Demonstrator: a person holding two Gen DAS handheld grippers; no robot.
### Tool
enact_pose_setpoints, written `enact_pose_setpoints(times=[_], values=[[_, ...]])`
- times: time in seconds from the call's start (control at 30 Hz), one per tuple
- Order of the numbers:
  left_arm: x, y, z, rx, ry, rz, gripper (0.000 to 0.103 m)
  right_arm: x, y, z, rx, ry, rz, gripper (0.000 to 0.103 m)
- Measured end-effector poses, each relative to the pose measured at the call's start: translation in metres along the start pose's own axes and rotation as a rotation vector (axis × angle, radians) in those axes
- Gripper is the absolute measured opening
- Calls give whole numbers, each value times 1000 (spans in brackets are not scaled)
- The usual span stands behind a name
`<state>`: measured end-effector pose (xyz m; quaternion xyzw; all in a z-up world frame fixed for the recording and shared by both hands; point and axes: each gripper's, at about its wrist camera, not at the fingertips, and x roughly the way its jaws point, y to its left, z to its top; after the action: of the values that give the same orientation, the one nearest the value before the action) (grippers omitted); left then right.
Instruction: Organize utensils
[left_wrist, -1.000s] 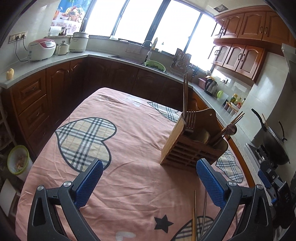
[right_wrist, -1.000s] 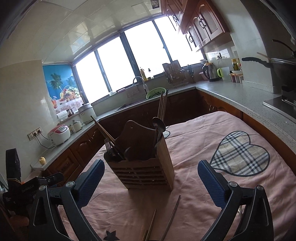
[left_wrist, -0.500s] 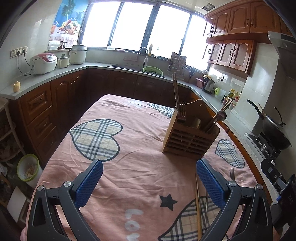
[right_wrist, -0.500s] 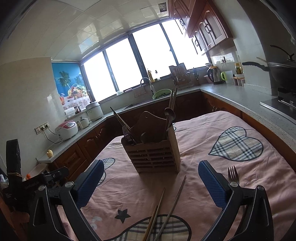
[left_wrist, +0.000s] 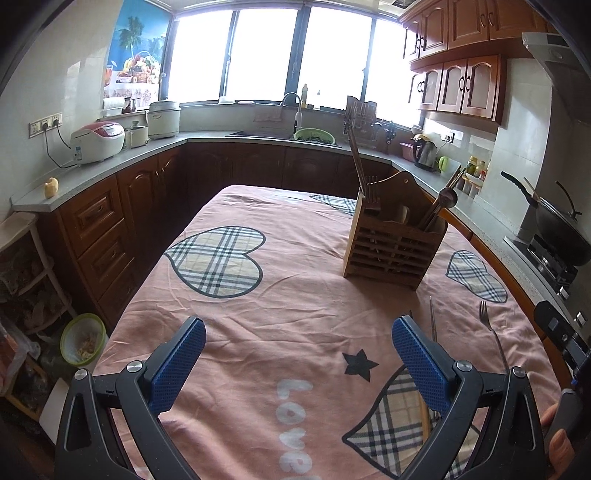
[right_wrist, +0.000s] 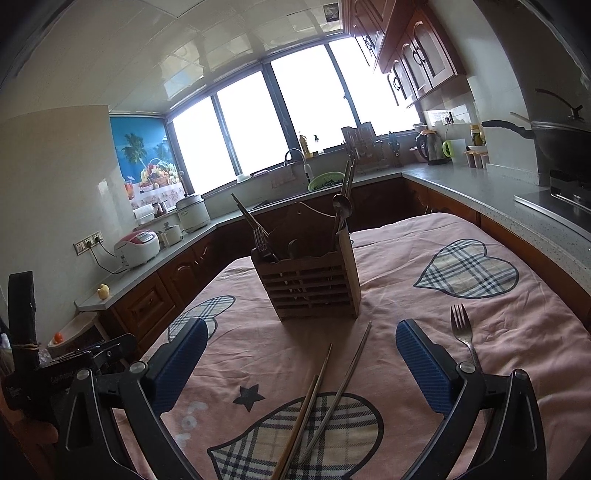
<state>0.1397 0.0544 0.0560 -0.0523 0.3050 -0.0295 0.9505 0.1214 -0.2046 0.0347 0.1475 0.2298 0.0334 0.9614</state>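
Observation:
A wooden slatted utensil holder (left_wrist: 393, 245) (right_wrist: 308, 280) stands upright on the pink tablecloth, with forks, a spoon and chopsticks sticking out of it. Loose on the cloth in front of it lie wooden chopsticks (right_wrist: 306, 406), a metal chopstick (right_wrist: 345, 380) and a fork (right_wrist: 461, 328) (left_wrist: 489, 328). My left gripper (left_wrist: 299, 363) is open above the cloth, well short and left of the holder. My right gripper (right_wrist: 301, 365) is open too, and the loose chopsticks lie between its fingers, below them. The fork lies just outside its right finger (right_wrist: 424, 369).
The table (left_wrist: 258, 314) is ringed by grey counters with dark wood cabinets. A rice cooker (left_wrist: 98, 142) and a pot stand at the left, a sink (left_wrist: 295, 129) at the back, a kettle (left_wrist: 424, 151) and a wok (left_wrist: 554, 229) at the right. A bin (left_wrist: 81, 343) sits on the floor, left.
Both grippers have pulled back from the holder, which now looks smaller and farther away. The loose chopsticks and fork have come into view. Both grippers stayed open.

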Motion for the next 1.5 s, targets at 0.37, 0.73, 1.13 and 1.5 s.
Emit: enact_pose_setpoints(times=[0.37,0.73,1.13,1.5], values=[[-22,-12,-11,55,-46,40,102,-22,7,-5,-27,-36,7,103],[-47,-10,-24,78,-164,55,102,-39,14,-7,-78,-86,-1,103],[-85,-1,-30,82,-327,0,102,-89,44,42,-218,-243,-26,103],[-46,-9,-48,123,-220,76,102,-58,32,2,-206,-191,-16,103]])
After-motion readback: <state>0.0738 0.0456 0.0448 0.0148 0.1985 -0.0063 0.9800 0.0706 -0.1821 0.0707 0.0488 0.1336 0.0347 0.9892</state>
